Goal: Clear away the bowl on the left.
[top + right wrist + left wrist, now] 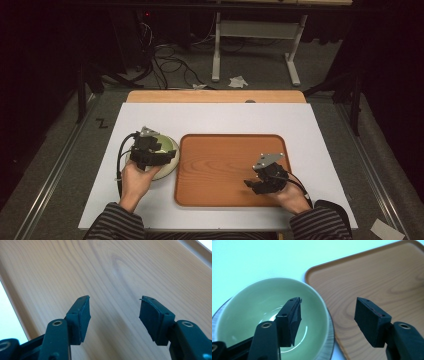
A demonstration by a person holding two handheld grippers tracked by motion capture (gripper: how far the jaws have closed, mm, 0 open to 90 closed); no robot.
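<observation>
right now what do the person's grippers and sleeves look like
Both grippers are black, each with two flat, square-ended jaws bolted on at brass-coloured rivets. The left gripper and the right gripper each carry a grey three-cornered plate on top and trail a black cable back past the wrist. The sleeves are dark with thin pale stripes; the hands are bare.
</observation>
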